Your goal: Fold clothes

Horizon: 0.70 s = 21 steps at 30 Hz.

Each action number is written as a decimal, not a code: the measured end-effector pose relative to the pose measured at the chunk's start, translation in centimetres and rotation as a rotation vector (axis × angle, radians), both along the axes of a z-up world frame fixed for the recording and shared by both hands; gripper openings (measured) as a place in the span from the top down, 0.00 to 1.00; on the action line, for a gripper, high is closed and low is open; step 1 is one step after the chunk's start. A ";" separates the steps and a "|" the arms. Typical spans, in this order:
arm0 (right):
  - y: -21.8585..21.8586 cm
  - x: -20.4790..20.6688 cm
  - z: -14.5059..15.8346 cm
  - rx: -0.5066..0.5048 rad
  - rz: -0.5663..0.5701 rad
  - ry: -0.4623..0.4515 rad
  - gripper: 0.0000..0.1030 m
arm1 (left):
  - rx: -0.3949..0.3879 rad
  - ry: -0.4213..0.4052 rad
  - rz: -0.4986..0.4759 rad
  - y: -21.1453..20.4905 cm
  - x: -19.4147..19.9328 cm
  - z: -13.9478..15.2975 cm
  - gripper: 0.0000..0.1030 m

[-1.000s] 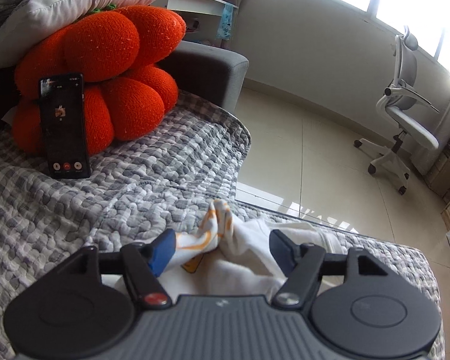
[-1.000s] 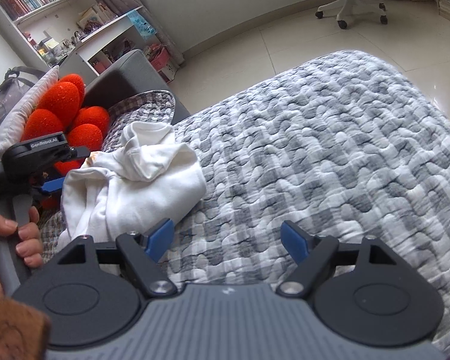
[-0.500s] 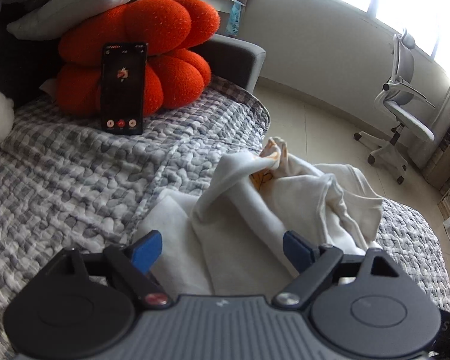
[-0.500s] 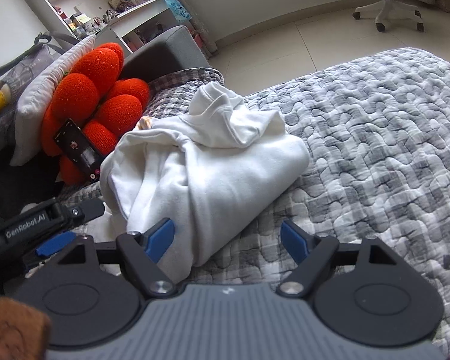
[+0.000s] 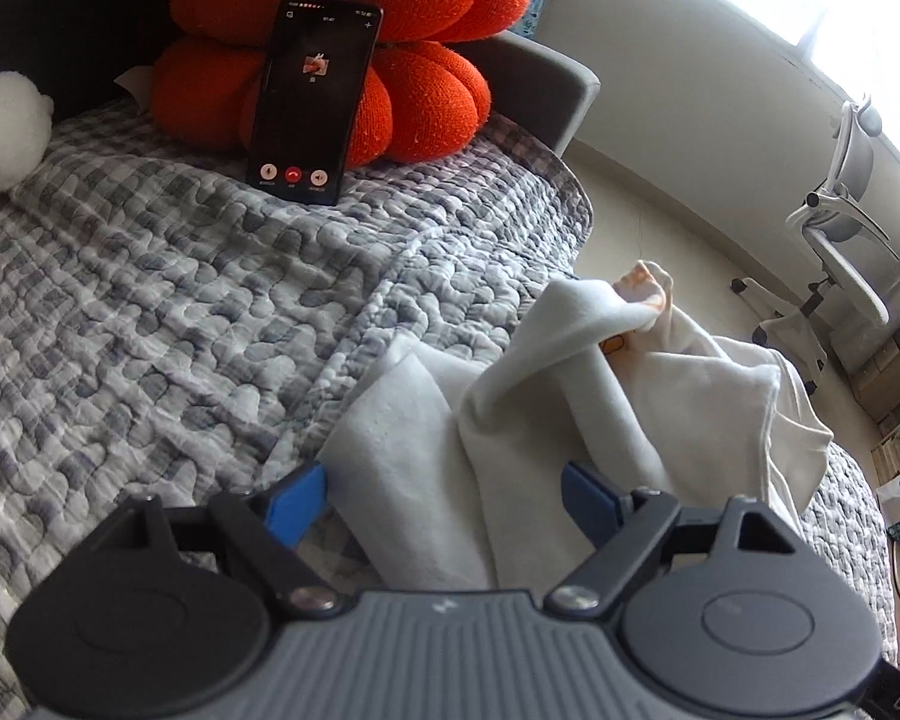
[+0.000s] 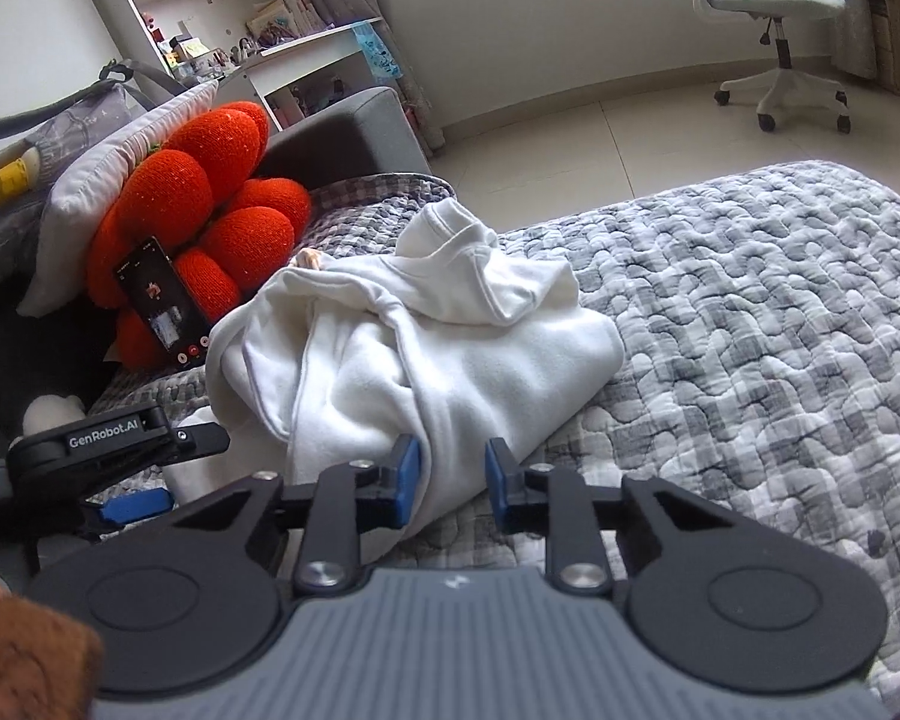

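1. Crumpled white fleece garment [image 6: 426, 354] lies mid-quilt, its long axis running near-left to far-right
2. Right gripper [image 6: 448, 480], jaws just closing, pinches its near hem
3. Left gripper [image 5: 444, 495] gapes, straddling the left edge

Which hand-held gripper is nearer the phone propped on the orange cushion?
Left. The left hand-held gripper sits at the white garment's phone-side edge, facing the phone. The right hand-held gripper, jaws just narrowed around a fold, is farther away.
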State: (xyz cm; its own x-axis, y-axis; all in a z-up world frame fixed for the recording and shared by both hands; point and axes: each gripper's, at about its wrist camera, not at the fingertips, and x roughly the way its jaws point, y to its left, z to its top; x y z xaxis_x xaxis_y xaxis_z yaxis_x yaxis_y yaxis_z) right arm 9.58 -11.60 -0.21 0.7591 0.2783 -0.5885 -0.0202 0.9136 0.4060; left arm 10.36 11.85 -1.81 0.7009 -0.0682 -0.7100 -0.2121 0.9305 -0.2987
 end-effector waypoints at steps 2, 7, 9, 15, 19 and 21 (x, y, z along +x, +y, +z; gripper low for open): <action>0.2 0.0 0.0 0.009 0.000 0.003 0.75 | 0.013 -0.001 0.006 0.1 0.0 0.0 0.24; 0.2 -0.4 0.2 0.042 -0.021 0.013 0.57 | 0.021 0.007 0.030 0.3 -0.1 -0.2 0.27; 0.1 -0.5 0.2 0.049 -0.030 0.017 0.55 | 0.018 0.009 0.035 0.3 -0.2 -0.2 0.27; 0.3 -0.3 -0.5 0.006 -0.053 0.018 0.55 | 0.047 0.013 0.031 -0.5 -0.6 -0.2 0.27; 0.4 0.1 -1.3 0.027 -0.054 0.026 0.55 | 0.073 0.016 0.015 -0.9 -0.6 -0.4 0.27; 0.6 0.0 -1.3 0.039 -0.047 0.028 0.55 | 0.088 0.014 0.013 -1.1 -0.6 -0.4 0.31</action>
State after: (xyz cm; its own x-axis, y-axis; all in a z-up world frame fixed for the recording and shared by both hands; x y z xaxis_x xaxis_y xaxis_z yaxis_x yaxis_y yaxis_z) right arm 9.61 -11.03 -1.48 0.7553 0.2655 -0.5991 0.0343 0.8970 0.4407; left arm 9.80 10.80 -2.26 0.6916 0.0035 -0.7223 -0.2274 0.9502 -0.2131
